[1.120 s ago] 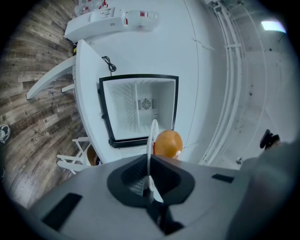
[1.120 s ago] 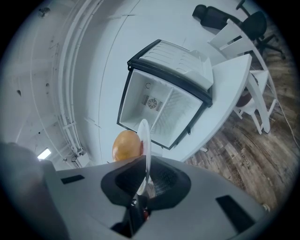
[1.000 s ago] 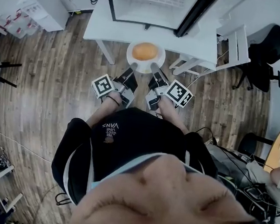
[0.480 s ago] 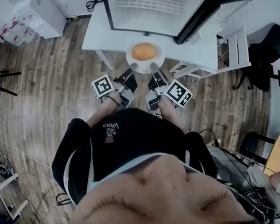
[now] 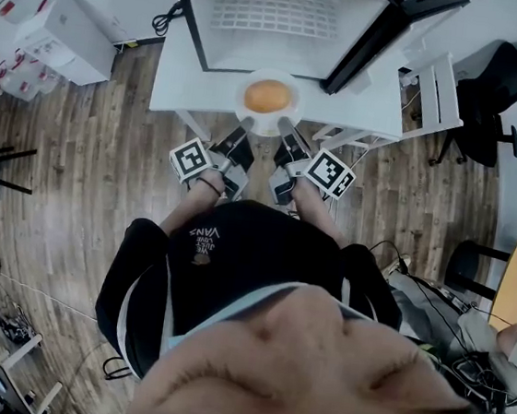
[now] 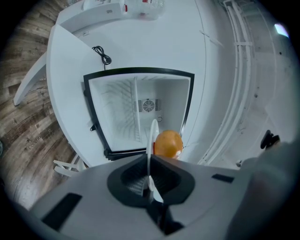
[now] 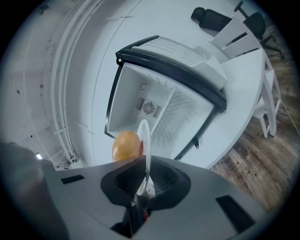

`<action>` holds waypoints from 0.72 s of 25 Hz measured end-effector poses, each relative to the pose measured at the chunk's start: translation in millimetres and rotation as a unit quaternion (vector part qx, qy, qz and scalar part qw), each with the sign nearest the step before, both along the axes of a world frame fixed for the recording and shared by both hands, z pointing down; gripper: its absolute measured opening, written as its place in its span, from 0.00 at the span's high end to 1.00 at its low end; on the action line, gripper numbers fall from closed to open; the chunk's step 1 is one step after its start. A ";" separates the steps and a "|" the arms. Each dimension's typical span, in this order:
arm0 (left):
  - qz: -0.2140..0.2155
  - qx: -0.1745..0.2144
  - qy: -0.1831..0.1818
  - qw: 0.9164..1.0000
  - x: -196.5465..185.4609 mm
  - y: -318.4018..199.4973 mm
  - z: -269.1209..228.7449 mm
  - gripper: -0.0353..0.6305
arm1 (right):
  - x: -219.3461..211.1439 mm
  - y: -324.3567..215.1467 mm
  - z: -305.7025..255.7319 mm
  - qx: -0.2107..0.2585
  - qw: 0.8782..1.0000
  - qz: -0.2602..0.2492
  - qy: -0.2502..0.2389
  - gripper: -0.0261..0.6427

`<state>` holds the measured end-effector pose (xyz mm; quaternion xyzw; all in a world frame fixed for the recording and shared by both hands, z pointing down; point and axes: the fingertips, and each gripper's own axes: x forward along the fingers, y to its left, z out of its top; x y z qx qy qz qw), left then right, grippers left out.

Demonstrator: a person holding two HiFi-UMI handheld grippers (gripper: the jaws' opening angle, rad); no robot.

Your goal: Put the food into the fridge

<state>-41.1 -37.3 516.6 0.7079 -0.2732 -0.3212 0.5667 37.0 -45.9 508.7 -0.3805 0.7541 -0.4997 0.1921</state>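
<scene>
A white plate (image 5: pixel 283 117) with an orange bun (image 5: pixel 267 95) on it is held level between both grippers, just in front of the small open fridge (image 5: pixel 270 22). My left gripper (image 5: pixel 246 121) is shut on the plate's near left rim, my right gripper (image 5: pixel 285 123) on its near right rim. In the left gripper view the plate (image 6: pixel 152 136) shows edge-on in the jaws with the bun (image 6: pixel 167 144) to its right. In the right gripper view the plate (image 7: pixel 145 140) is edge-on too, the bun (image 7: pixel 126 146) on its left. The fridge interior (image 6: pixel 140 110) is white, with a fan at the back.
The fridge stands on a white table (image 5: pixel 187 63) with its door (image 5: pixel 376 29) swung open to the right. White boxes (image 5: pixel 58 16) sit at the left, a white chair (image 5: pixel 434 87) and a black office chair (image 5: pixel 499 90) at the right. The floor is wood.
The plate with the bun has come closer to the fridge opening; the fridge now fills more of the top of the head view. Both grips are unchanged.
</scene>
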 end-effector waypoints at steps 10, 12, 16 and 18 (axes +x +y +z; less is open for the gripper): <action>0.016 -0.005 -0.001 1.000 -13.9 -29.4 1.9 0.91 | -13.5 -26.9 1.9 -0.005 1.000 0.017 0.002 0.93; 0.020 -0.007 -0.006 1.000 -16.8 -35.2 4.0 0.91 | -15.7 -32.0 2.7 -0.005 1.000 0.021 0.002 0.93; 0.030 -0.002 -0.006 1.000 -21.6 -48.6 4.0 0.91 | -20.8 -43.4 3.6 -0.004 1.000 0.029 0.002 0.93; 0.036 -0.002 -0.005 0.999 -22.8 -55.8 4.1 0.91 | -22.0 -50.0 4.3 -0.004 0.999 0.033 0.002 0.93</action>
